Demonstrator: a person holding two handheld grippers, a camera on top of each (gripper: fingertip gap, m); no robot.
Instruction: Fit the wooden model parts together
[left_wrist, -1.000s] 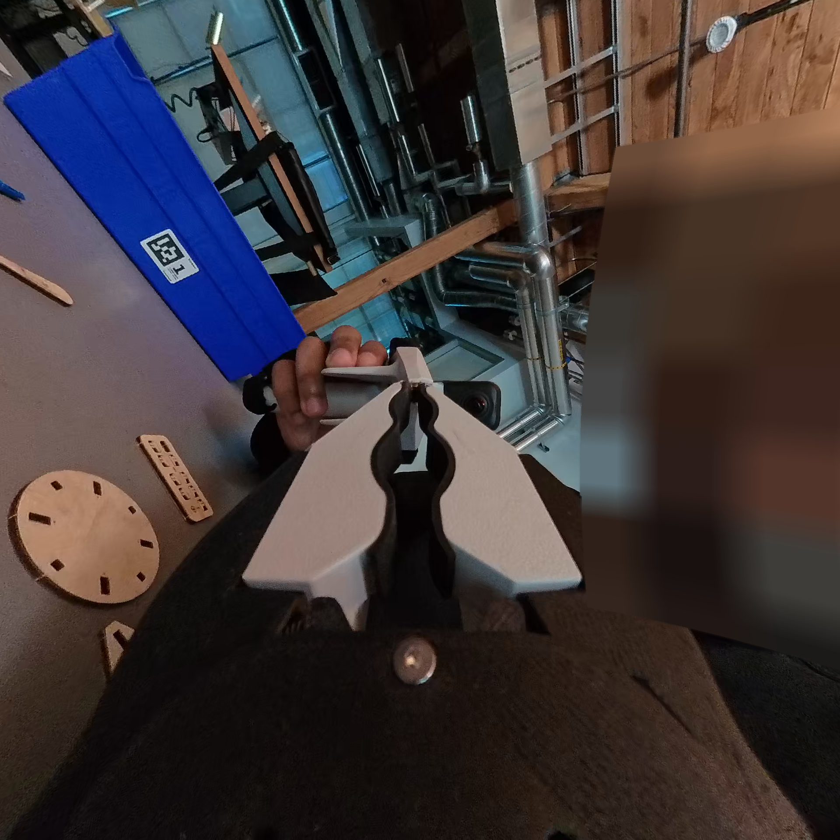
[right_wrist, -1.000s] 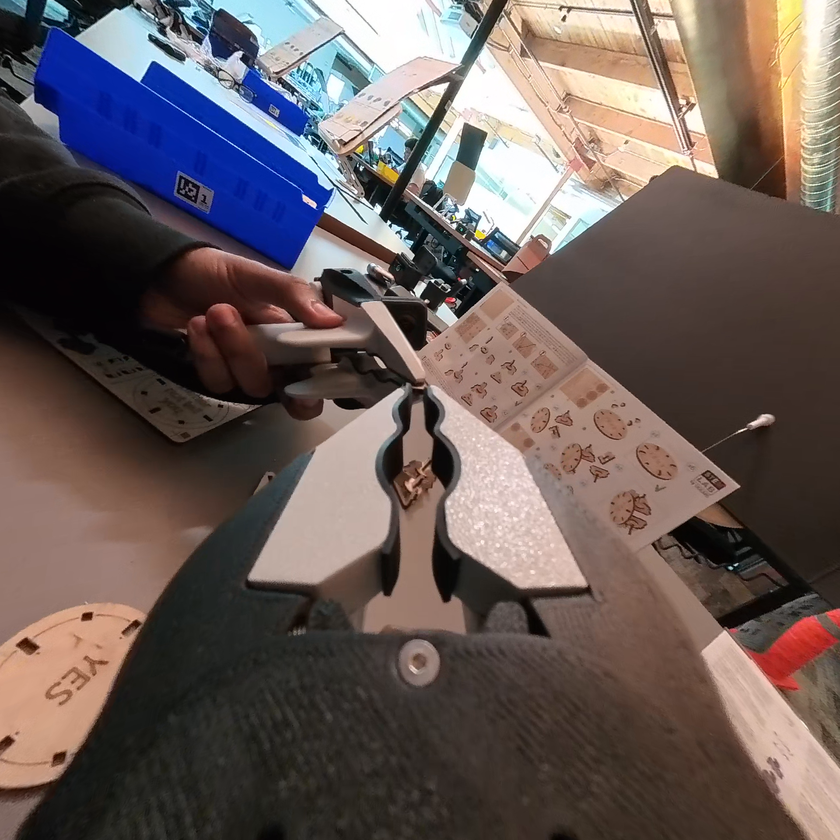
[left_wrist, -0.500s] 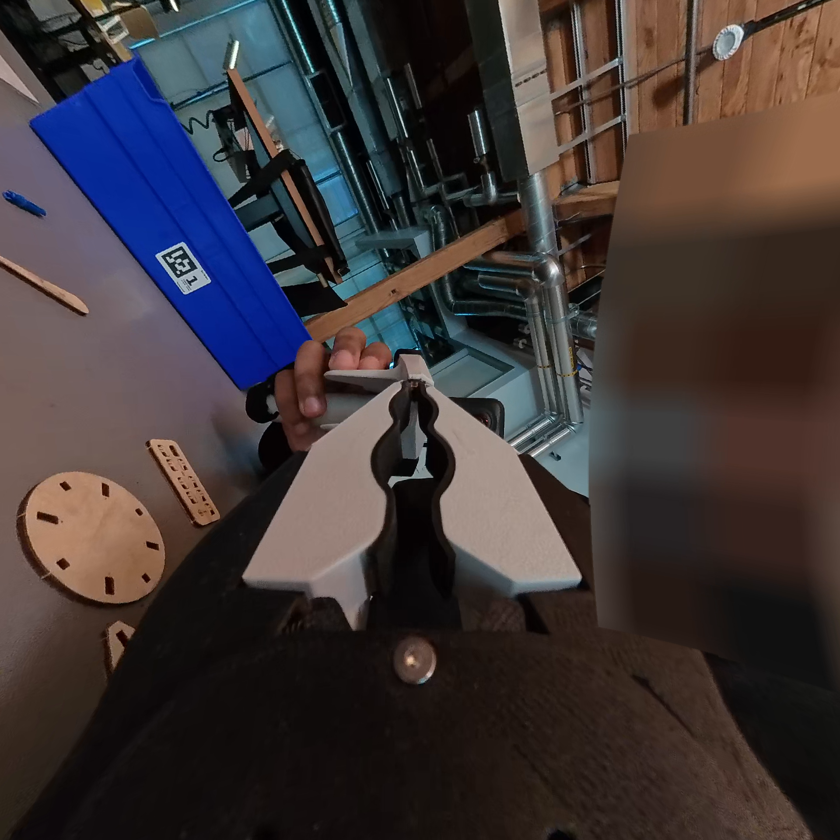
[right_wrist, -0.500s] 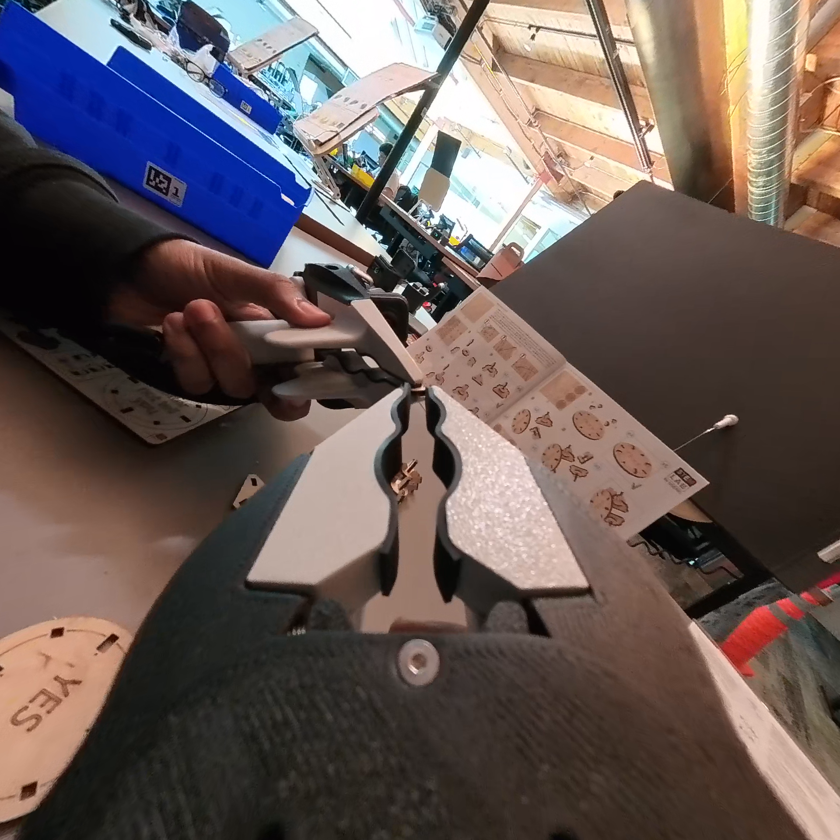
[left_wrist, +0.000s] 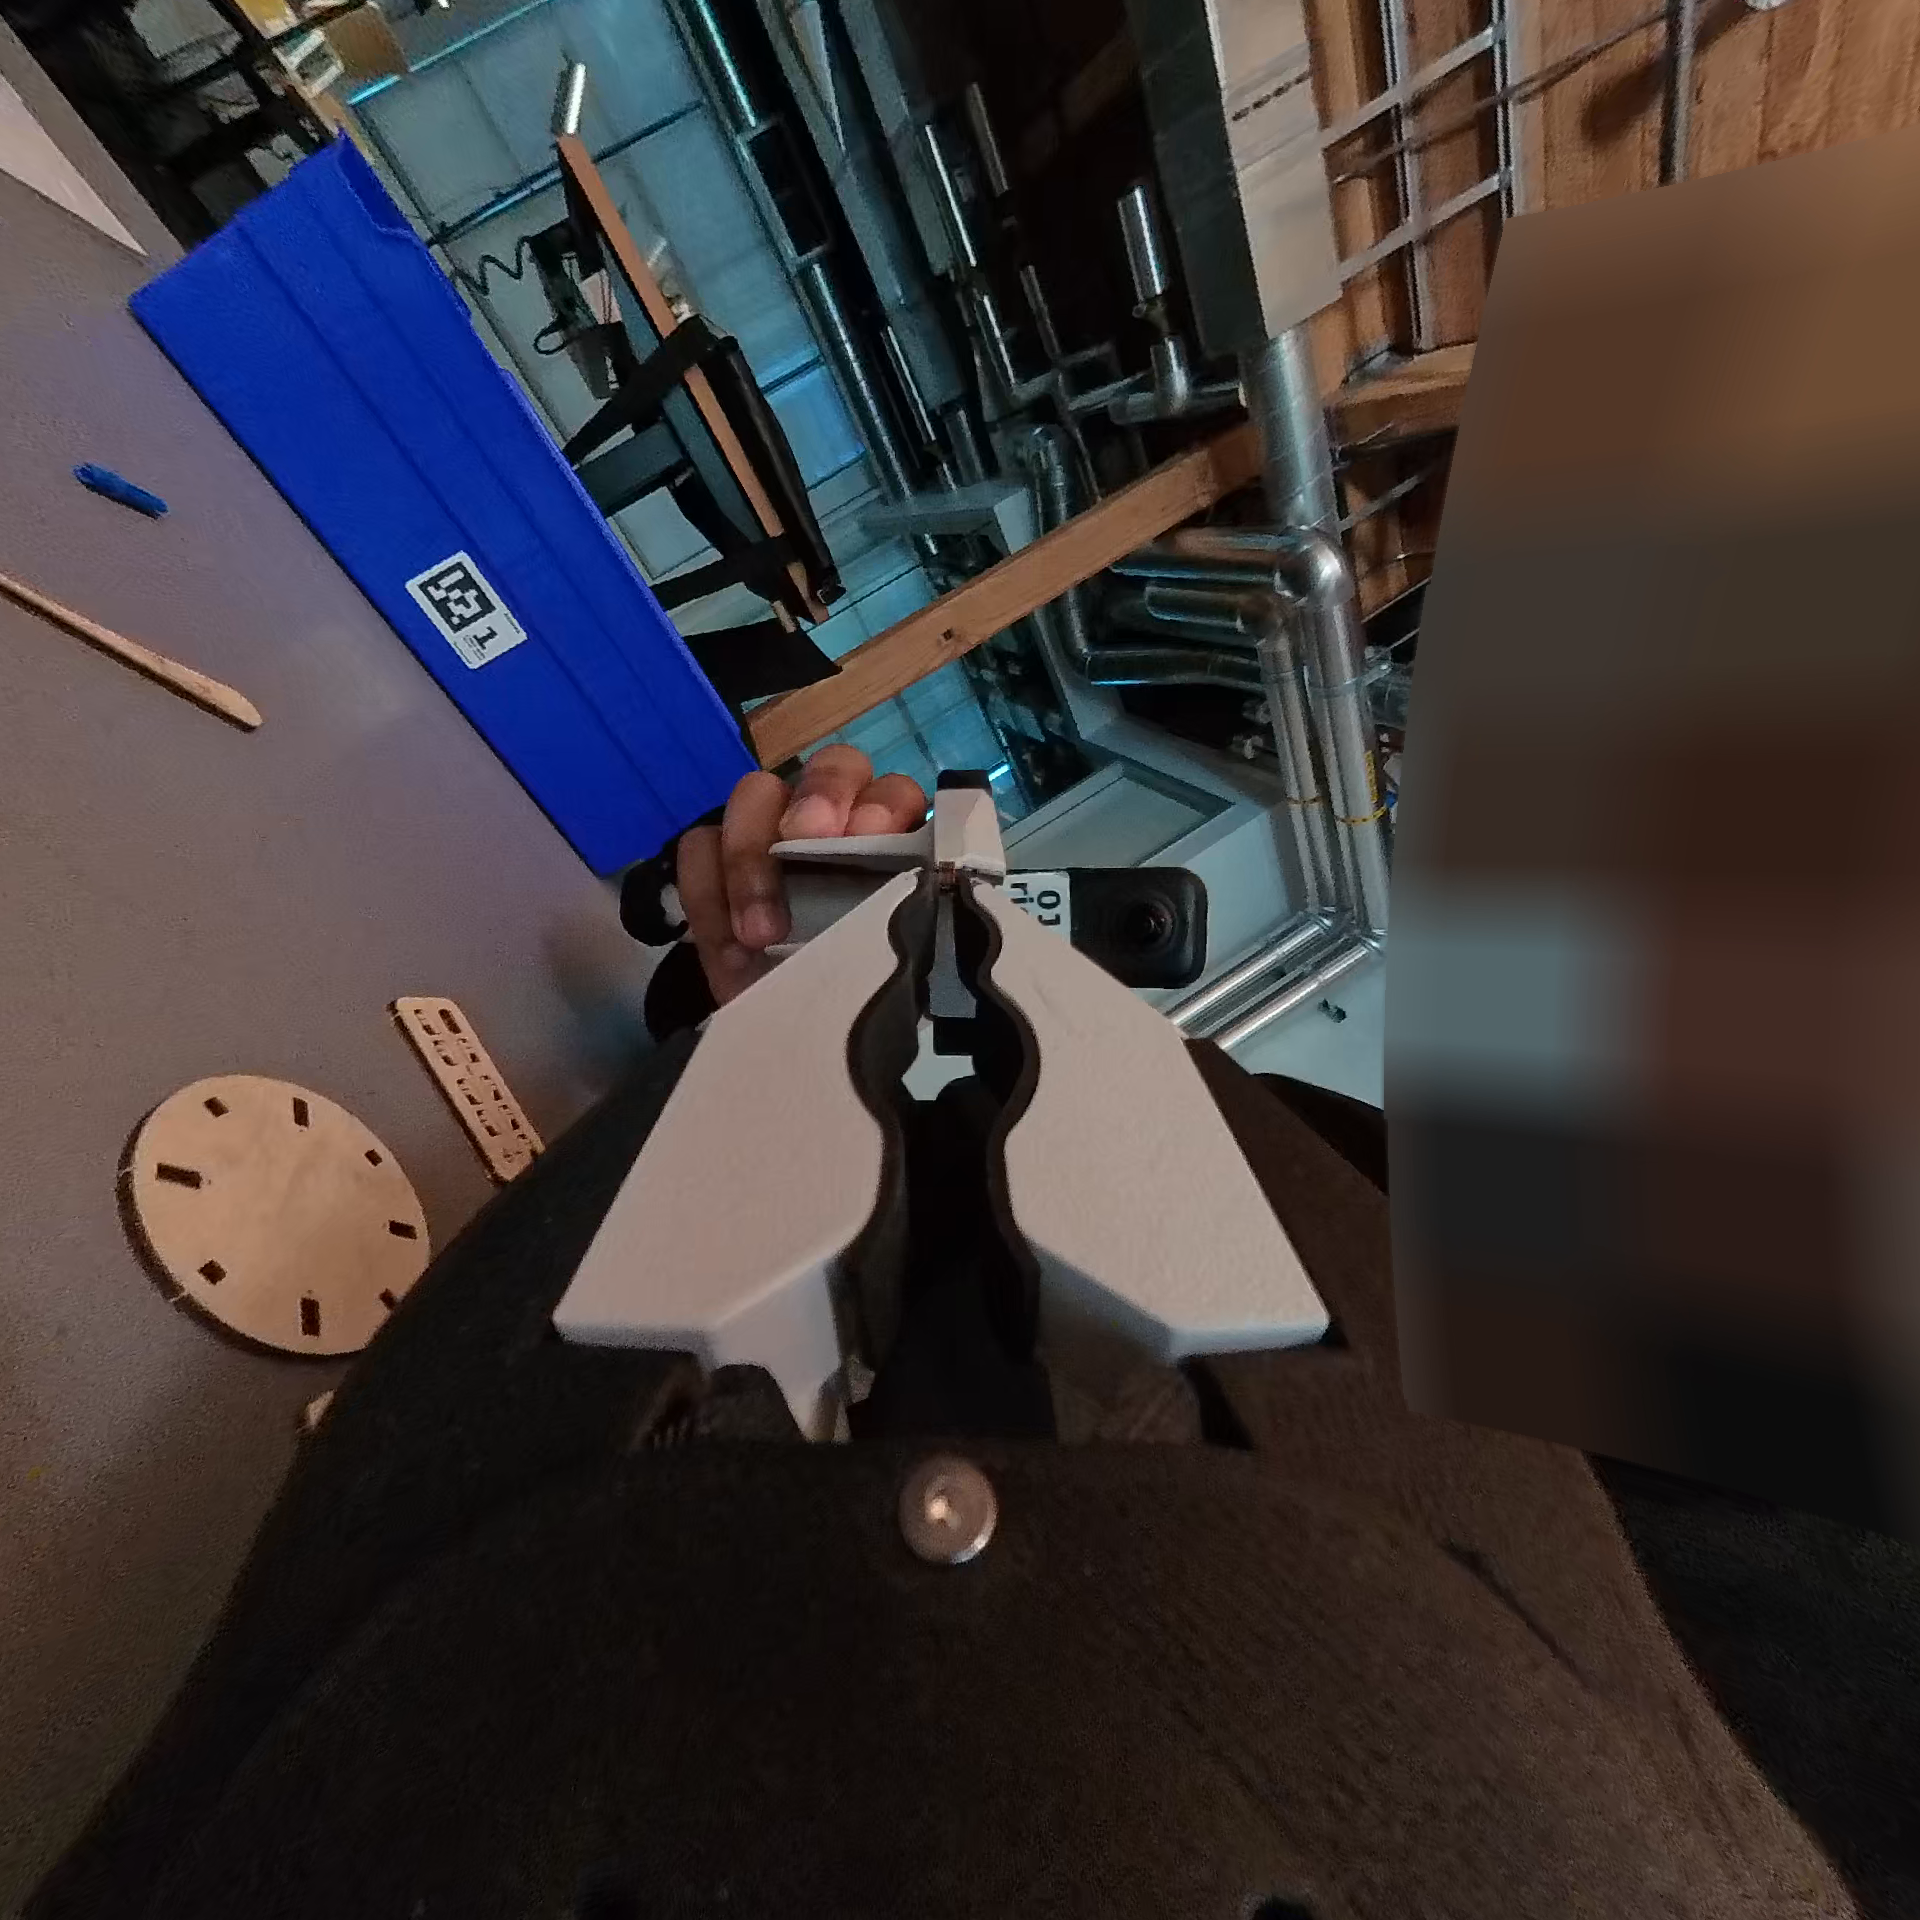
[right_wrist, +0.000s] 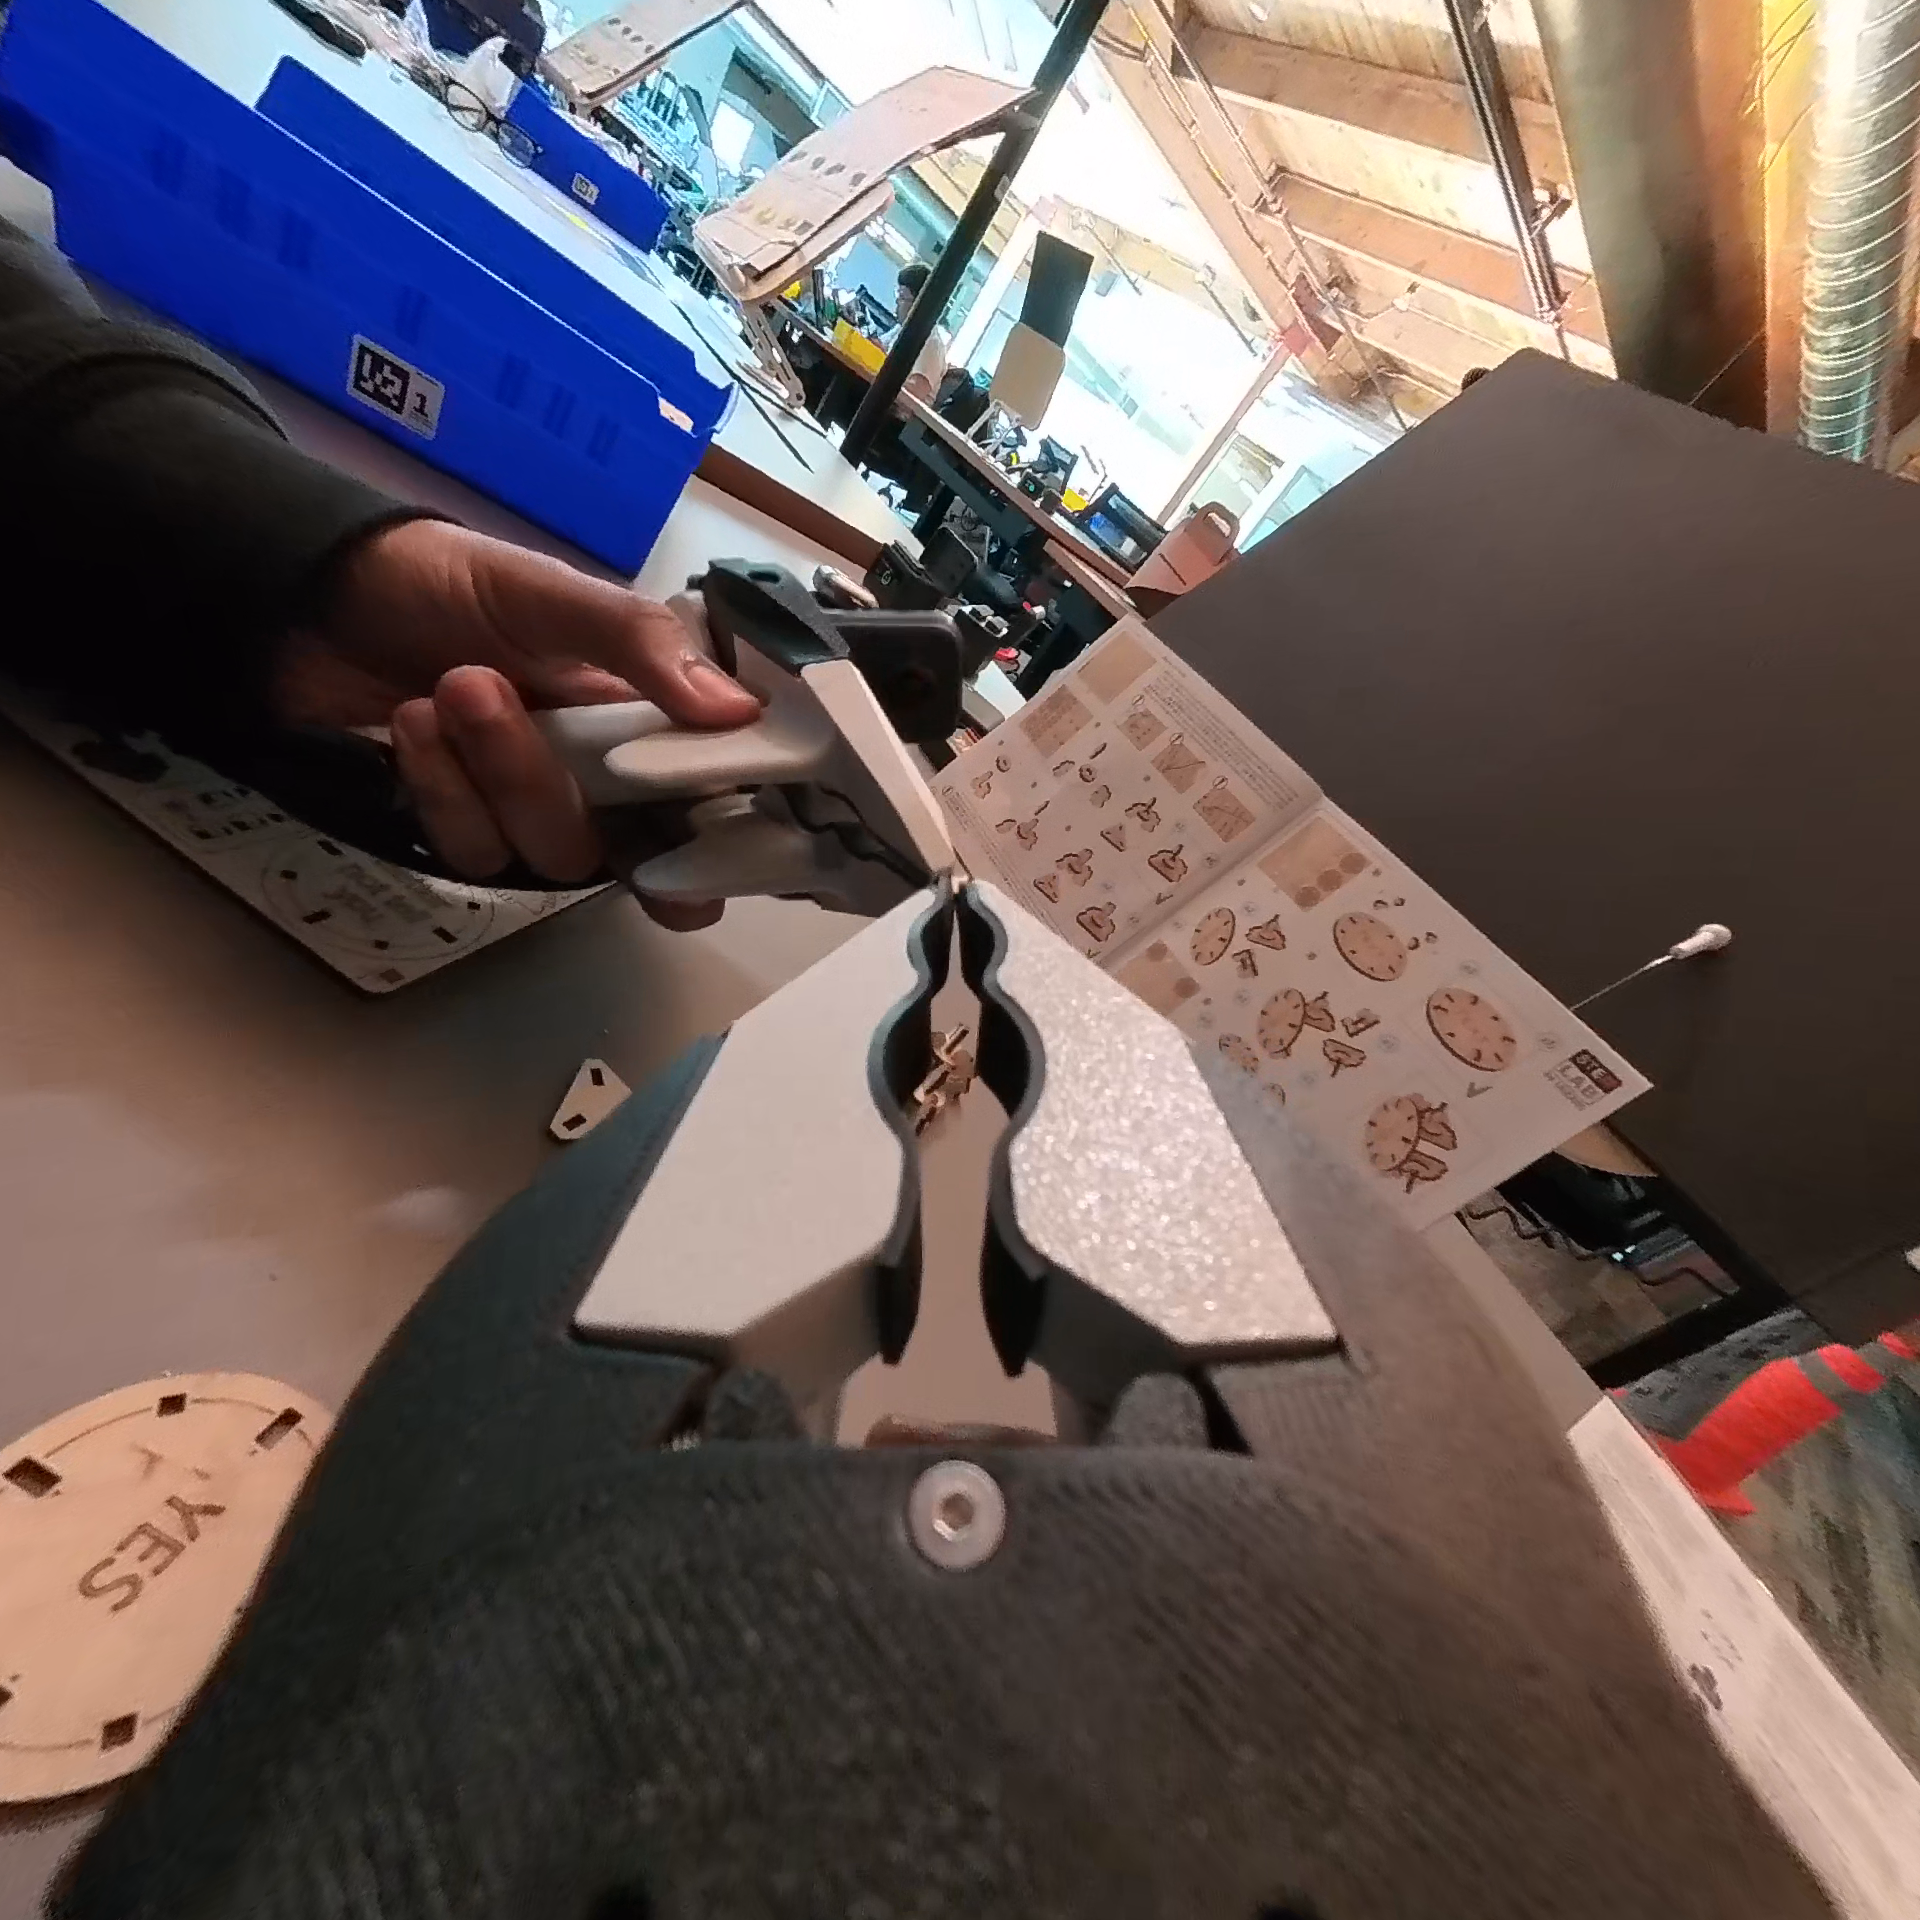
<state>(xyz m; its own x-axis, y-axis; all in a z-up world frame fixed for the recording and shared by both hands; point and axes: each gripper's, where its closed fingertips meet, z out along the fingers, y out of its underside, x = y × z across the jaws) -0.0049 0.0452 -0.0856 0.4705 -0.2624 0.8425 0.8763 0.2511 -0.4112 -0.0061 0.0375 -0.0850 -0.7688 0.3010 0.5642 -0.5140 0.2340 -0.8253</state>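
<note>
The left gripper (left_wrist: 943, 875) and right gripper (right_wrist: 954, 883) met tip to tip above the grey table (right_wrist: 208, 1091), both closed on one tiny brown wooden piece (left_wrist: 945, 871), barely visible between the tips. A wooden disc (left_wrist: 275, 1214) lay at nine o'clock of the left gripper, a blue bin (left_wrist: 416, 561) at eleven. An instruction sheet (right_wrist: 1299, 935) stood at two o'clock of the right gripper.

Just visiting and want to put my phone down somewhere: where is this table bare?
Bare grey table lies between the blue bin, the thin wooden stick and the slotted wooden disc. It is crowded by the two grippers, whose tips meet above the table beside the instruction sheet.
</note>
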